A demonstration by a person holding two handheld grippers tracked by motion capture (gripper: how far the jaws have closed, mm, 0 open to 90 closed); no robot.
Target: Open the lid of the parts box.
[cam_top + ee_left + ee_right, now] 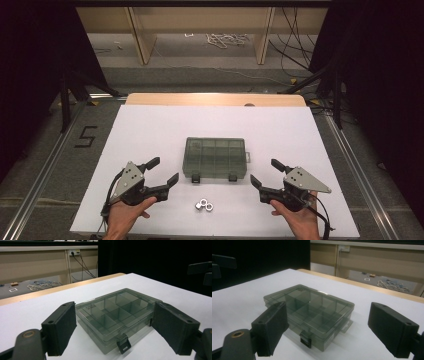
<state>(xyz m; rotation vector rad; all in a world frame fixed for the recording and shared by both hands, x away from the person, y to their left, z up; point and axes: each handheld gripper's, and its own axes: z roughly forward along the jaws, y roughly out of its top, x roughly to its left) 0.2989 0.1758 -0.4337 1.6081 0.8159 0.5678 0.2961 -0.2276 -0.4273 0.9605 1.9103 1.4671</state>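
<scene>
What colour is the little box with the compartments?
The box is see-through smoky grey-green, with dark latches. The left gripper view shows it best.

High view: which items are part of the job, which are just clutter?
In play:
- compartment box, lid closed, two front latches
- two metal nuts on the white table
- left gripper and right gripper, jaws open, empty

Lying about:
- white cord on the floor
- black cables

left tongs (pixel 161 171) held low in left hand (pixel 125 212), jaws wide apart, right tongs (pixel 264 172) likewise in right hand (pixel 295 216)
</scene>
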